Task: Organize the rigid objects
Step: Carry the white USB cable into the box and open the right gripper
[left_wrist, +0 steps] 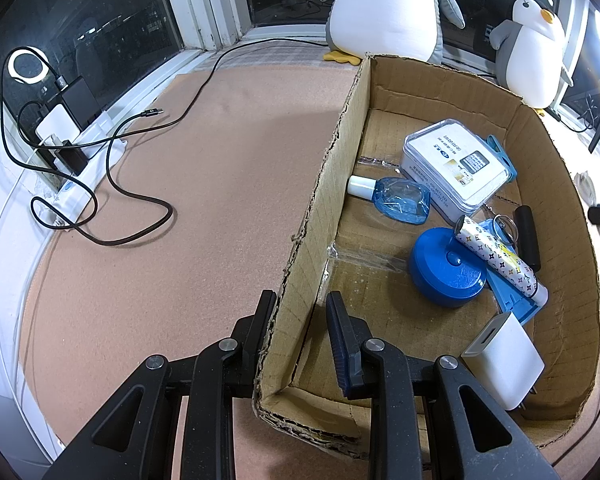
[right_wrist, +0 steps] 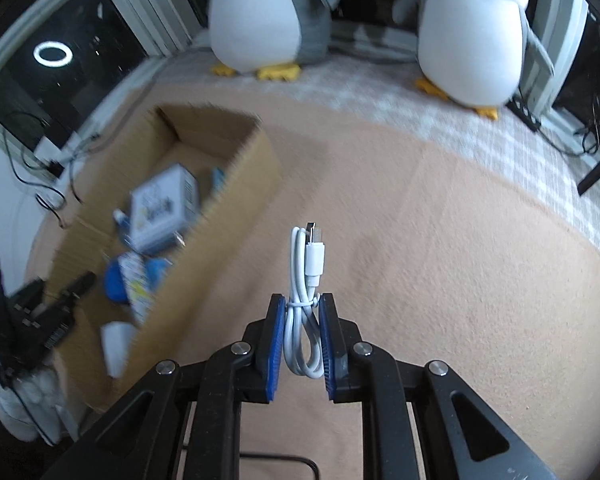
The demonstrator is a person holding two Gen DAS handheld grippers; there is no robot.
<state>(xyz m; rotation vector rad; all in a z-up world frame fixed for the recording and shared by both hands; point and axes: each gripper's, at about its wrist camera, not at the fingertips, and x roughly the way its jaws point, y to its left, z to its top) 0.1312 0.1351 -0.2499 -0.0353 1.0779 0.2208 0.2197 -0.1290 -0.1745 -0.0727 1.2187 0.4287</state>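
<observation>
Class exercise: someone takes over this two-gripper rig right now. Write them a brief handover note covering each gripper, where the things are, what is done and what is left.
Left gripper: straddles the near-left wall of the cardboard box, one finger each side, not clamped.
Right gripper: shut on the coiled white cable, above the mat, right of the box.
Done: tin, blue bottle, blue round lid, patterned tube and white charger lie in the box.
Left: probably drop the cable into the box.

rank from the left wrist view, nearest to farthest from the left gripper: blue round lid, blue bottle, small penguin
1. blue round lid, in the box just ahead-right of the left gripper.
2. blue bottle, mid-box by the left wall.
3. small penguin, beyond the box's far right corner.
</observation>
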